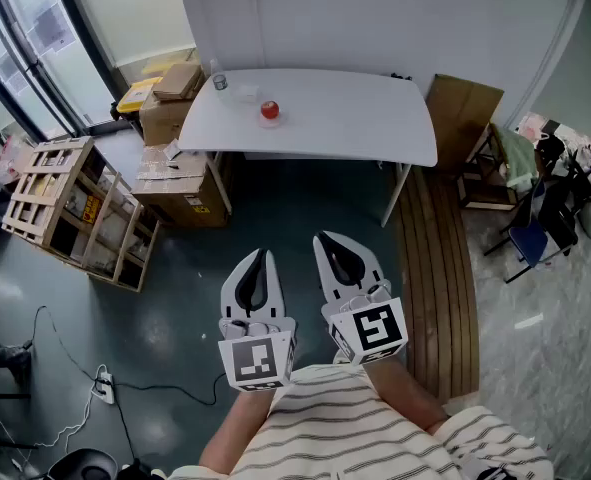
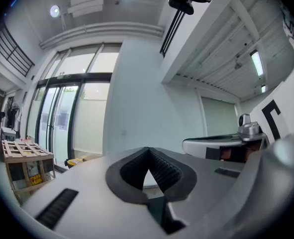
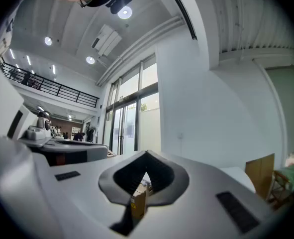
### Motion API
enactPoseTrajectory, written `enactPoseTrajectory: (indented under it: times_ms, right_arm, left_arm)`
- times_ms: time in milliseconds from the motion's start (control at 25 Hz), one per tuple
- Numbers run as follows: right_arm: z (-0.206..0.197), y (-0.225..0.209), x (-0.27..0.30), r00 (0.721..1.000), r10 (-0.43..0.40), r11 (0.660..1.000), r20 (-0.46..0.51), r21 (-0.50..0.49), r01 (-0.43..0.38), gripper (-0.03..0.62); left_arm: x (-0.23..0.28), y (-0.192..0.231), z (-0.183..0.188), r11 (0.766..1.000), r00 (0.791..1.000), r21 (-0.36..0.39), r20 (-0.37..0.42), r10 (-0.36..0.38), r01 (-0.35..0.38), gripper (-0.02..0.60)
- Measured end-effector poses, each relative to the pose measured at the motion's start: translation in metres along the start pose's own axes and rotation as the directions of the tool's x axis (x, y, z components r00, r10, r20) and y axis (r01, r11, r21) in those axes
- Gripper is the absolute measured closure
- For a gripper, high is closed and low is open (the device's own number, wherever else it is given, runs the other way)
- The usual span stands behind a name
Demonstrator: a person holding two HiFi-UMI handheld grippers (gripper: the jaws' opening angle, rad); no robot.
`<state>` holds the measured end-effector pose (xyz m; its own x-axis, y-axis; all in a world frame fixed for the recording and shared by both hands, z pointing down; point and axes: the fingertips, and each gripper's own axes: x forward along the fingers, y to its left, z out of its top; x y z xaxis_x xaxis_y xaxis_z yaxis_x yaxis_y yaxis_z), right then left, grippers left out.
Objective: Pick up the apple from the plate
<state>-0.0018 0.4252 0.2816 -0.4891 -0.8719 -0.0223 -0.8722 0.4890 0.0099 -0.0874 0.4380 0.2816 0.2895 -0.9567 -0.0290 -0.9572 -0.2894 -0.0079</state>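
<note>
The round red apple (image 1: 269, 109) sits on a small pale plate (image 1: 272, 122) on the white rectangular table (image 1: 355, 118), left of the table's middle and toward its near edge. The table stands against the far wall, well apart from both tools. A small clear jar (image 1: 220, 82) stands on the table's left corner, near the apple but not touching the plate.

The person in a striped shirt (image 1: 345, 433) holds both tools side by side over the dark floor, pointing level toward the table. The left gripper (image 1: 259, 264) has its grey jaws fully together, the tips meeting, with nothing between the ribbed black pads. The right gripper (image 1: 333, 248) is likewise closed at the tips and grips nothing; only far-off room shows through the small gap behind its pads.

Stacked brown cardboard boxes (image 1: 175, 183) stand at the table's left end, with a slatted wooden crate (image 1: 80, 213) further left. A flat brown cardboard sheet (image 1: 463, 118) leans at the table's right end
</note>
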Motion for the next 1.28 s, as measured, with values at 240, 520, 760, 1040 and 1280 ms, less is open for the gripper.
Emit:
enactPoseTrajectory:
  times_ms: [240,520,760,1040,1280]
  right_arm:
    - [0.001,-0.016,-0.011,1.0,0.014,1.0,0.006,0.007,-0.015,0.582]
    - [-0.003,-0.048,-0.029,0.999,0.039,0.999,0.0,0.009,-0.039,0.582]
    - [-0.008,-0.072,-0.046,0.999,0.054,0.998,0.005,0.014,-0.054,0.582]
    - [-0.027,-0.083,-0.026,0.997,0.069,0.997,-0.019,0.046,-0.068,0.582]
    - [-0.041,-0.099,0.016,0.998,0.05,0.998,-0.04,0.044,-0.048,0.582]
  left_arm:
    - [0.003,-0.018,0.003,1.0,1.0,0.006,-0.002,0.017,-0.017,0.577]
    - [0.013,-0.051,0.003,0.999,0.999,0.016,0.012,0.038,-0.038,0.577]
    - [0.016,-0.086,-0.006,0.998,0.998,0.015,0.001,0.057,-0.057,0.577]
    - [0.035,-0.08,-0.031,0.998,0.997,0.01,-0.043,0.06,-0.06,0.577]
    - [0.078,-0.056,-0.048,0.999,0.997,-0.008,-0.063,0.048,-0.048,0.577]
